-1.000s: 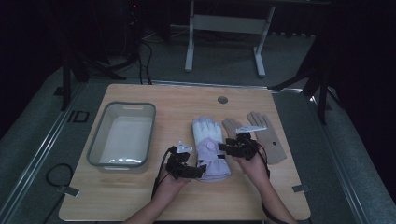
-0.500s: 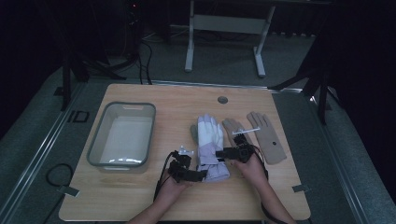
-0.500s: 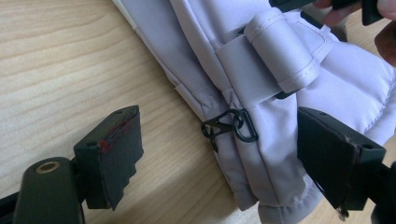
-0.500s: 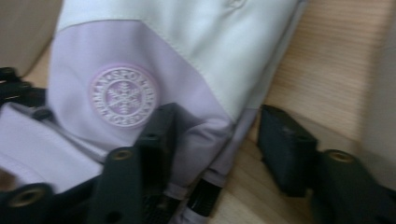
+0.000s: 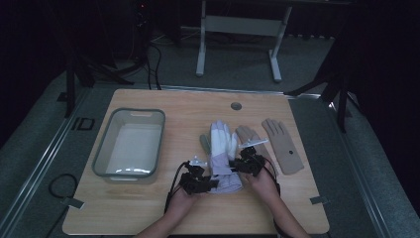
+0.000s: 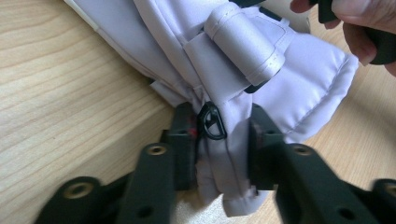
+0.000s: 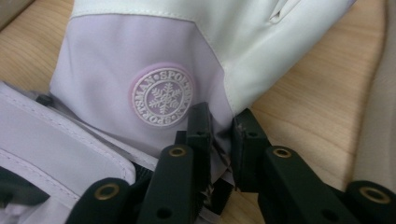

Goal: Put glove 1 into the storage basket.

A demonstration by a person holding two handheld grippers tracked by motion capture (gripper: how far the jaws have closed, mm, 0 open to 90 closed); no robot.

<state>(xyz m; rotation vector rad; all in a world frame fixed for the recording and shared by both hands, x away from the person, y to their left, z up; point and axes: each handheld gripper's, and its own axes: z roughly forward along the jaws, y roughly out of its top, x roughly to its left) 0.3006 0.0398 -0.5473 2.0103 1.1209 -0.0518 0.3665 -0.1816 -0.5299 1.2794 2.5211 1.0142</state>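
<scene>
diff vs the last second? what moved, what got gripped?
Both grippers drew back toward the person, down the lilac ski glove to its cuff. The left gripper is now clamped on the cuff edge by a black ring; the right gripper pinches the edge near the snowflake badge. The glove itself barely shifted. Grey tub and the two tan gloves stayed put.

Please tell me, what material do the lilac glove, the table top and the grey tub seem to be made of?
The lilac glove looks like smooth synthetic fabric, probably nylon or polyester, padded: it has a soft sheen, stitched seams and an embroidered snowflake badge. The table top appears to be light wood or a wood-look laminate, with visible grain lines. The grey tub seems to be translucent plastic, since its walls are thin and glossy.
</scene>
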